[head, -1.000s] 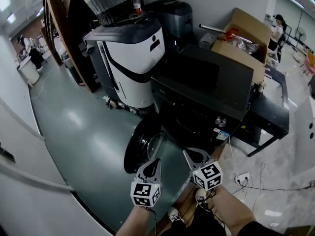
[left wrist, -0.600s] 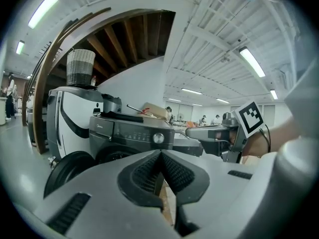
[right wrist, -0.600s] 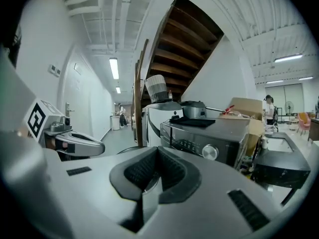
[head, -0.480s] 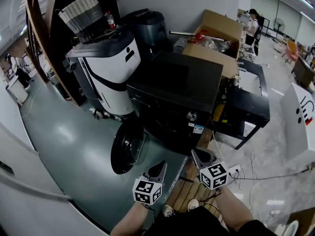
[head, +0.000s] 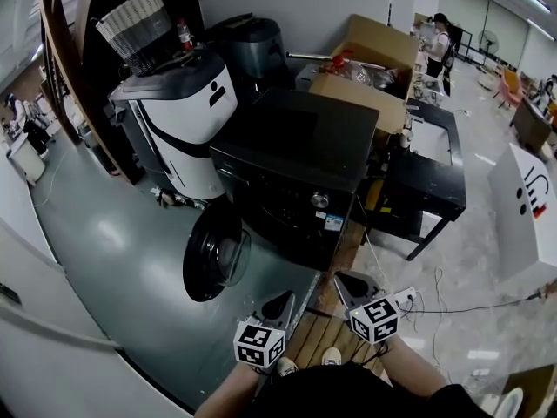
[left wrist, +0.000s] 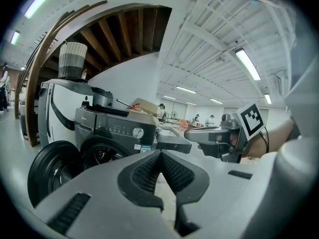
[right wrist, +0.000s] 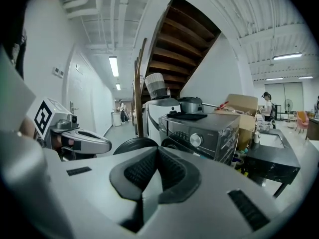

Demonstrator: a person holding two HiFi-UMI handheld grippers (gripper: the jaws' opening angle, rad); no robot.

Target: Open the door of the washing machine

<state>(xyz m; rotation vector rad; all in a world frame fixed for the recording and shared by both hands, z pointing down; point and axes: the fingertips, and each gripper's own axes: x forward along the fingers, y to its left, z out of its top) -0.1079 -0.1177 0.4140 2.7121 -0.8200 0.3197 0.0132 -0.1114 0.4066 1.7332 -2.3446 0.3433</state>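
Note:
The black washing machine (head: 291, 159) stands in the middle of the head view, and its round door (head: 209, 255) hangs swung open to the left. Both grippers are well back from it, near the bottom of the head view. My left gripper (head: 283, 301) is shut and holds nothing. My right gripper (head: 346, 283) is shut and empty too. In the left gripper view the machine (left wrist: 107, 131) and its open door (left wrist: 52, 171) lie beyond the closed jaws. The right gripper view shows the machine (right wrist: 199, 131) and its door (right wrist: 134, 144) ahead.
A white and grey machine (head: 178, 116) with a basket (head: 135, 29) on top stands left of the washer. An open cardboard box (head: 370, 68) and a low black stand (head: 426, 177) sit to the right. Cables and a power strip (head: 409, 299) lie on the floor. A person (head: 435, 46) stands far back.
Both grippers have drawn back from the washing machine, which now sits farther away in the head view. The door stays swung open.

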